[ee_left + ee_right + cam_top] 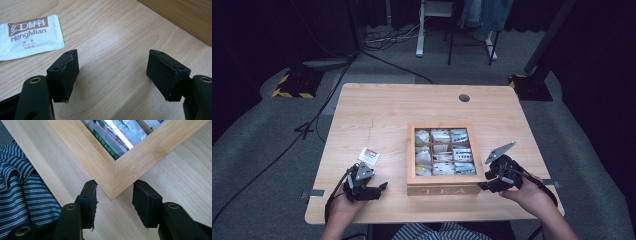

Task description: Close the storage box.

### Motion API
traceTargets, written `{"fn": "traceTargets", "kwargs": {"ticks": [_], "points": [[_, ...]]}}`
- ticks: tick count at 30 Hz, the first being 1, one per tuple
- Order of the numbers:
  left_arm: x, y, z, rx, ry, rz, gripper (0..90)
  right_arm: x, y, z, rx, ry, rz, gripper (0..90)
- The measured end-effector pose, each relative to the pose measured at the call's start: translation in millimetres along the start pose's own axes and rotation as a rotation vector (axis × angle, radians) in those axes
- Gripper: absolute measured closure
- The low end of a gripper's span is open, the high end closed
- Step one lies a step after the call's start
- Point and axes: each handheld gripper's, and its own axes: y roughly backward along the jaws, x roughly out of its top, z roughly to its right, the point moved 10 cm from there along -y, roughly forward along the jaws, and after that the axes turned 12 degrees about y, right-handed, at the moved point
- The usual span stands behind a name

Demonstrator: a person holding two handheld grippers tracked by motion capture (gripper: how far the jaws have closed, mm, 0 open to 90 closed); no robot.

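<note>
Lit table, dark surroundings (soft focus)

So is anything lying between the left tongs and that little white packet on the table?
Nothing visible. The left tongs stand open over bare table, and the packet lies flat just beyond one pad, apart from it.

Tea box (pixel 445 189): square, light wood, "TEA" on front wall, glass-paned lid closed, flat on tabletop, right of centre, near front edge. Packets visible through pane, in grid of compartments. Front right corner sits between right gripper's jaws.

Sachet (pixel 368 156): small, white, brown "HongMian" print, flat on tabletop, left of box, well apart from it.
</note>
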Motion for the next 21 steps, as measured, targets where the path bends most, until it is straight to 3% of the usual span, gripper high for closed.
{"fn": "traceTargets", "kwargs": {"ticks": [5, 13, 18, 20, 21], "points": [[0.0, 0.0, 0.0, 0.0, 0.0, 0.0, 26.7, 0.1, -2.7, 0.2, 0.0, 0.001, -0.002, 52.3], [-0.1, 0.1, 0.0, 0.001, 0.0, -0.001, 26.7, -2.1, -1.1, 0.5, -0.012, 0.012, -0.01, 41.3], [-0.9, 0.5, 0.5, -0.004, 0.012, 0.0, 26.6, 2.4, 2.4, 2.0, -0.014, 0.007, 0.026, 40.6], [-1.0, 1.1, -1.9, 0.012, 0.021, 0.004, 26.7, 9.3, 10.3, 7.5, -0.037, -0.006, 0.093, 40.5], [-1.0, 1.1, -1.9, 0.012, 0.021, 0.004, 26.7, 9.3, 10.3, 7.5, -0.037, -0.006, 0.093, 40.5]]}}
